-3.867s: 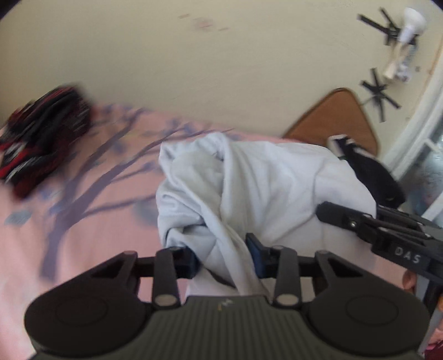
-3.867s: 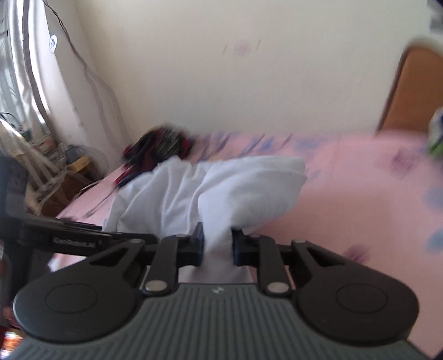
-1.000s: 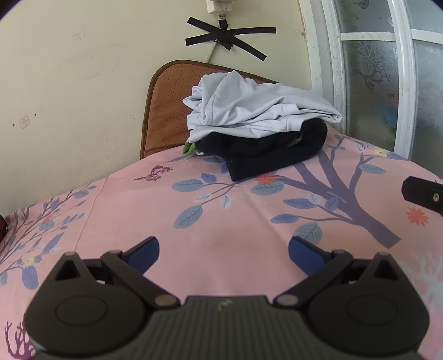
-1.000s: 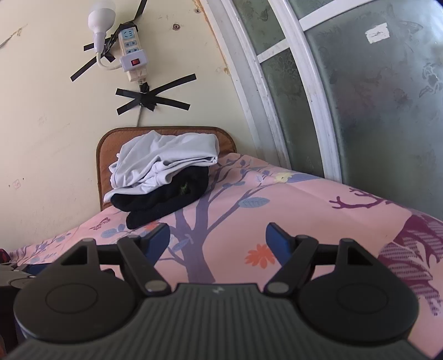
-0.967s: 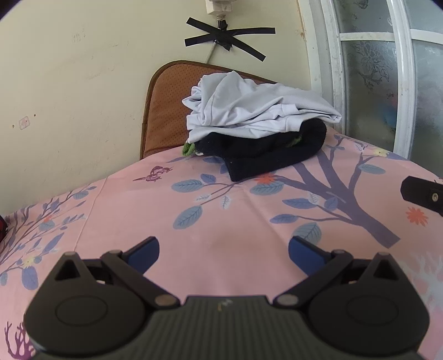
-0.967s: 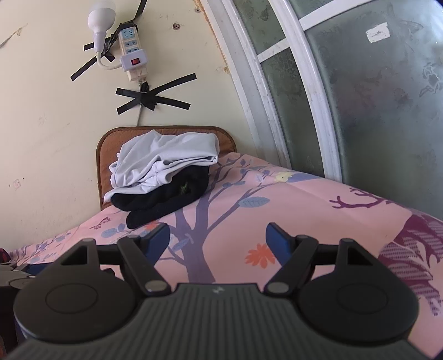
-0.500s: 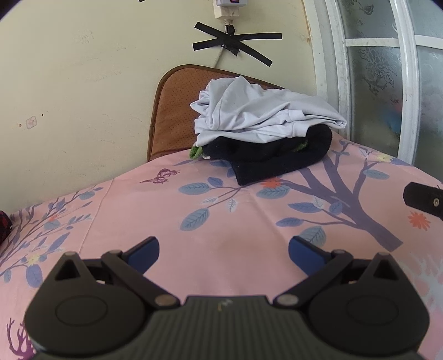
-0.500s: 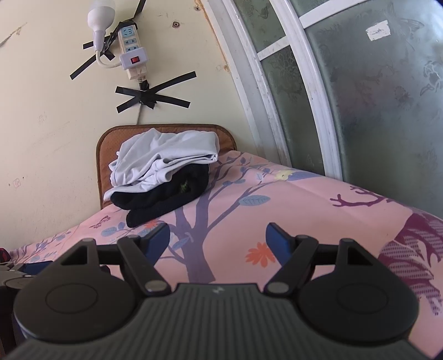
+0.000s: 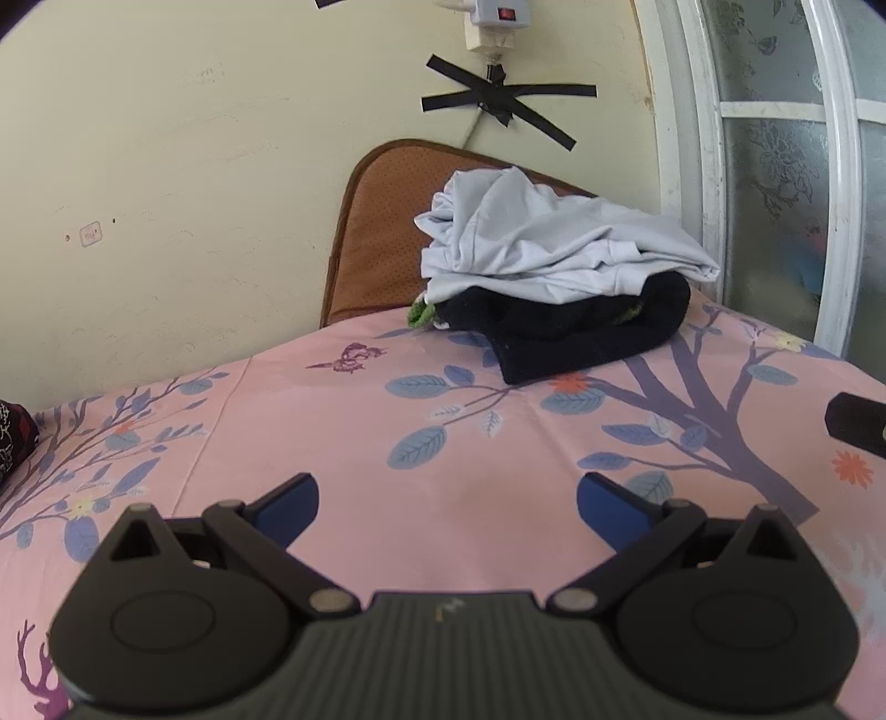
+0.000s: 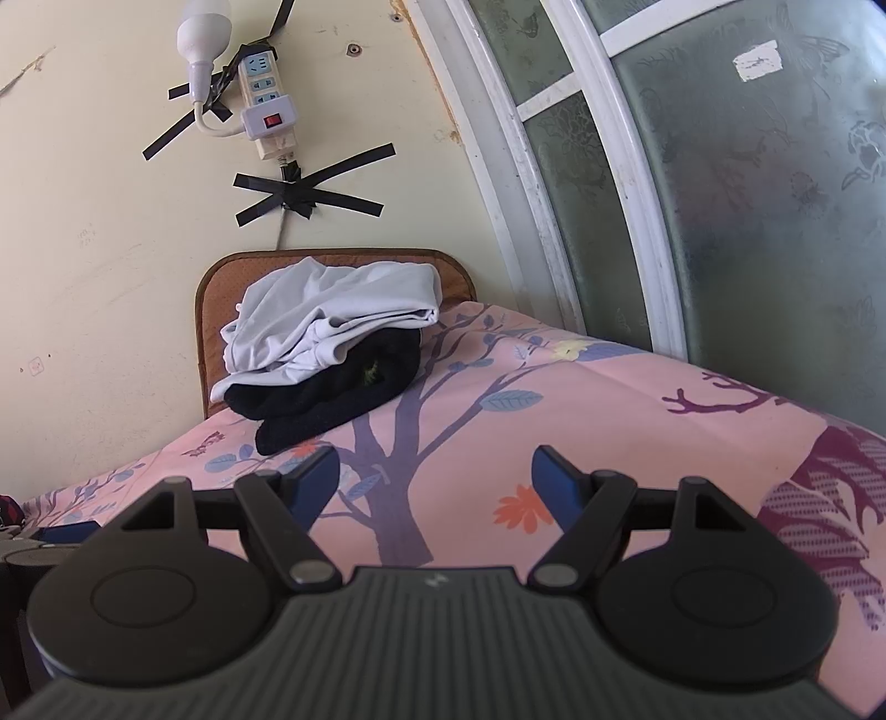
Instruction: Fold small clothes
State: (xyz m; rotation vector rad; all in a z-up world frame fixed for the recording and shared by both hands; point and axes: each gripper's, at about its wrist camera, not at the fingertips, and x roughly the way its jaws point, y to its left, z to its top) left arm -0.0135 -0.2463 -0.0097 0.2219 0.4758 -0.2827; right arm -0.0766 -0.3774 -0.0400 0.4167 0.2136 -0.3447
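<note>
The left gripper point(image 9: 447, 498) hovers over the pink bedsheet printed with purple trees and blue leaves point(image 9: 343, 443), its blue-padded jaws spread wide with nothing between them. The right gripper point(image 10: 435, 481) hangs above the same sheet point(image 10: 609, 399), jaws likewise wide and empty.

The folded pale grey-white garment point(image 9: 548, 243) lies on top of a folded black knit garment point(image 9: 581, 332) at the far end of the bed, well apart from both grippers. The pair forms a small stack resting against a brown perforated cushion point(image 9: 376, 249) propped upright at the cream wall point(image 9: 194, 194). In the right wrist view the same stack shows the pale piece point(image 10: 332, 321) over the black one point(image 10: 332, 399), with the cushion point(image 10: 221, 288) behind.

Bare sheet lies between the jaws and the stack. A white power strip with a red switch point(image 10: 266, 105) is held to the wall by crossed strips of black tape point(image 10: 304, 194), with a white bulb point(image 10: 202, 33) beside it. A frosted patterned window in a white frame point(image 10: 720, 194) runs along the right.

A scrap of green point(image 9: 422, 313) peeks from under the black garment; what it belongs to cannot be told. A dark red patterned cloth point(image 9: 14, 437) is cut off at the left edge, and a black part of the right gripper intrudes at the right edge of the left wrist view.
</note>
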